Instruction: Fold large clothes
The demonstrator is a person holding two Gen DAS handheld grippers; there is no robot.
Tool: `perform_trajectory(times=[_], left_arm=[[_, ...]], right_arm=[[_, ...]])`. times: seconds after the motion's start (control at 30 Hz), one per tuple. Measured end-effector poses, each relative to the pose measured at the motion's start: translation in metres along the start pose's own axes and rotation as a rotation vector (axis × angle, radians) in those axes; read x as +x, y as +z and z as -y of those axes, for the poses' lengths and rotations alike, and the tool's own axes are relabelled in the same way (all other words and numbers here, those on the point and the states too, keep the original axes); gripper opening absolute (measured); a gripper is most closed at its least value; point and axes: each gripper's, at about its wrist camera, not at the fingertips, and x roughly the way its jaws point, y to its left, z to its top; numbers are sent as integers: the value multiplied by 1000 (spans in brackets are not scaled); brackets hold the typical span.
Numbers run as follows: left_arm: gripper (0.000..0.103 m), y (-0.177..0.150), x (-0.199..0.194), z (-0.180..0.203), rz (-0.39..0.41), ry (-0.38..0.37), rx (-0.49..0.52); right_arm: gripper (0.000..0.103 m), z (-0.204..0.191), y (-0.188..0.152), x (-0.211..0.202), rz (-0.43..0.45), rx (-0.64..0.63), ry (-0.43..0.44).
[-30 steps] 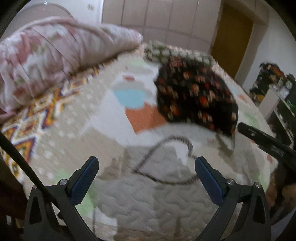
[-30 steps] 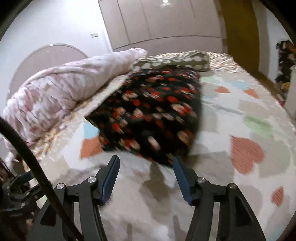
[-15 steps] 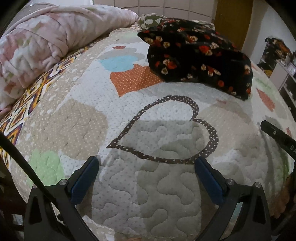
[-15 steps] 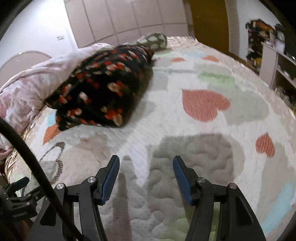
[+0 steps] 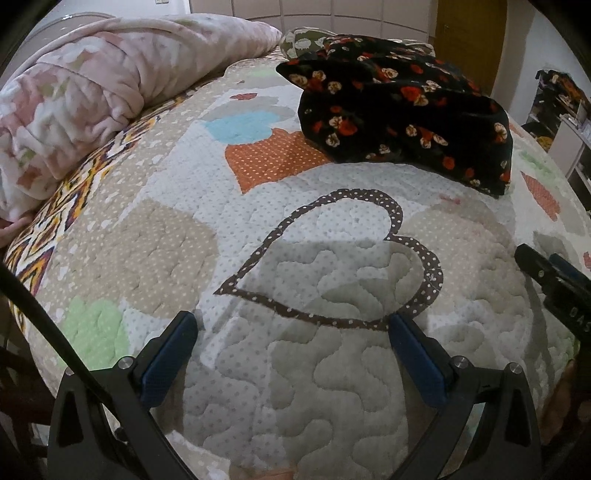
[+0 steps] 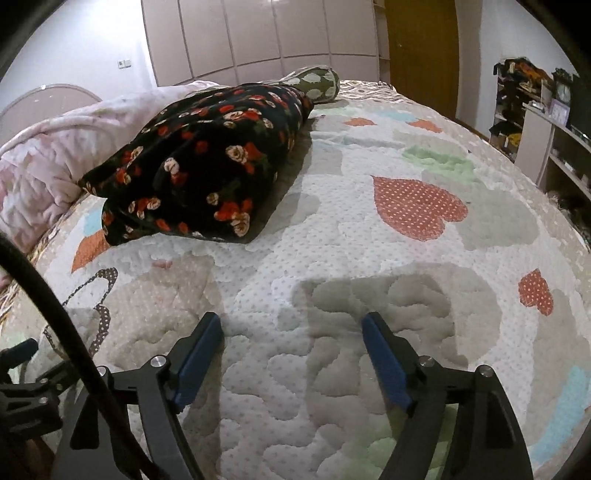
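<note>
A black garment with red and cream flowers (image 5: 402,110) lies folded in a thick bundle on the quilted bed cover (image 5: 258,229). It also shows in the right wrist view (image 6: 207,162), at the upper left. My left gripper (image 5: 291,321) is open and empty, low over the cover near the bed's front edge, well short of the garment. My right gripper (image 6: 291,321) is open and empty too, also over bare cover in front of the garment. The right gripper's side shows at the right edge of the left wrist view (image 5: 554,277).
A rolled pink blanket (image 5: 92,85) lies along the left side of the bed. A green patterned pillow (image 6: 317,81) sits behind the garment. Shelves with clutter (image 6: 546,122) stand to the right. A wardrobe (image 6: 258,33) and a wooden door (image 6: 417,40) are behind.
Both grippers have drawn back from the garment toward the bed's front edge and dropped lower. The garment stays in place on the cover. Both grippers stayed open.
</note>
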Motion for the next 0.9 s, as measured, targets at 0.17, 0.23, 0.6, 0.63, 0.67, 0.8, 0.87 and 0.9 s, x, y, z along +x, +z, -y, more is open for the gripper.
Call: perform_trajectory(times=[0.17,0.23,0.6,0.63,0.67,0.8,0.87,0.9], left_arm=[[103,-4,-17,-2,7,-23,-26],[103,-6,-25,-4,14,-34,-38],[103,-12,-65,-1,106,-30,-27],[103,-13,-68,-1,113,-29,-25],[103,-13,-69,-1,116,-30,-24],[103,-15,-73,-1,122,-37,-28],[103,-16,-74,-1,119,-41,-27],[103,-16,-73,-1,117,-42,-27]], right_arm=[[83,-1,0,-4,-13,12,-6],[83,-1,-2,-7,-18,19,-7],[83,1,-7,-29,-5,58,-21],[83,1,-7,-33,2,55,-24],[83,0,-7,-34,6,53,-27],[83,-6,-6,-45,33,27,-46],[83,-9,-6,-49,44,14,-52],[83,-11,-6,-51,50,6,-55]])
